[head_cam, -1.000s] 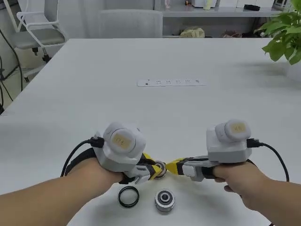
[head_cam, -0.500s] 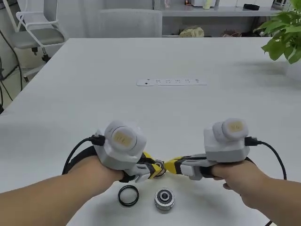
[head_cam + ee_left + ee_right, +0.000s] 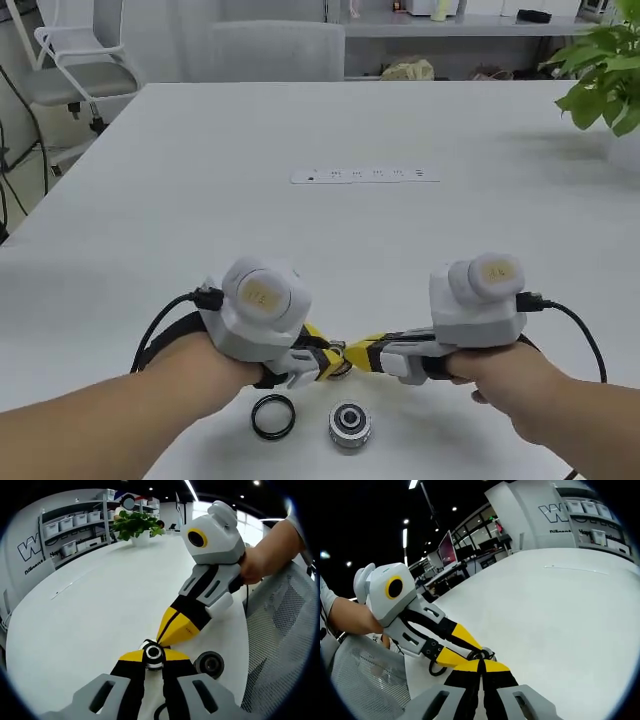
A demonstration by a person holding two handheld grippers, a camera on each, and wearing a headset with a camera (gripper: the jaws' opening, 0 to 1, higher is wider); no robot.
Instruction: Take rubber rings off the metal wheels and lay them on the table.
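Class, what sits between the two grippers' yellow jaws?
A small round metal wheel, clamped by the left gripper, with the right gripper meeting it; clearest in the left gripper view.

head: above, forward-down; gripper views: close, opposed, sharing wheel point(image 3: 153, 653)

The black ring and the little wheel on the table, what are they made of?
The black ring looks like rubber: dull, dark and thin, without shine. The wheel beside it looks like metal: silvery with bright glints; its dark outer band may be rubber.
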